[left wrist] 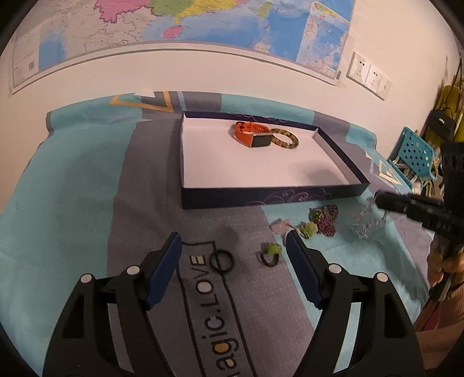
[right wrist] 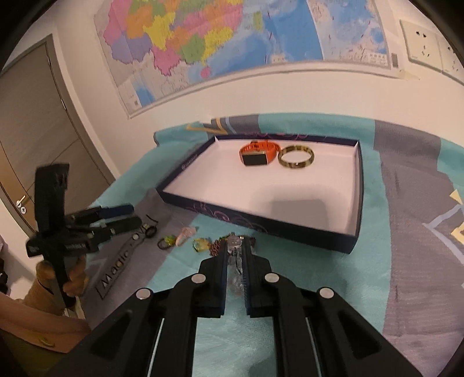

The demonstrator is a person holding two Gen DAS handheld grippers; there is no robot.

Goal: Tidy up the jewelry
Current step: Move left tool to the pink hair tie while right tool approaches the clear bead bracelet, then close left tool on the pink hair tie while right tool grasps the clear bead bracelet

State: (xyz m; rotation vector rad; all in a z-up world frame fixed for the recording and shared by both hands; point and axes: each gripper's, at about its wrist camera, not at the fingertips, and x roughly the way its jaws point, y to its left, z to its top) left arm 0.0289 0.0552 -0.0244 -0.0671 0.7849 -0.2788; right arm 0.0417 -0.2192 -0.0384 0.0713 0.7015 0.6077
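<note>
One teal-grey cloth (left wrist: 72, 188) under wall map (left wrist: 203, 17), left gripper (left wrist: 233, 245) fingers spread, right gripper (right wrist: 235, 246) fingers seemingly pinching clear trinket (right wrist: 236, 269)

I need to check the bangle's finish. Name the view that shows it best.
Right wrist view: the bangle in the box appears nearer, its whole ring open to the camera. Left wrist view shows it smaller, flatter, against the orange watch.

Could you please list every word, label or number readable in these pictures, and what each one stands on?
"agic.LOVE", first letters hidden by the left gripper: on the grey cloth.
"Magic", with the rest blurred: the same cloth print in the right wrist view.
Wall map print and barcodes: too small to read.
</note>
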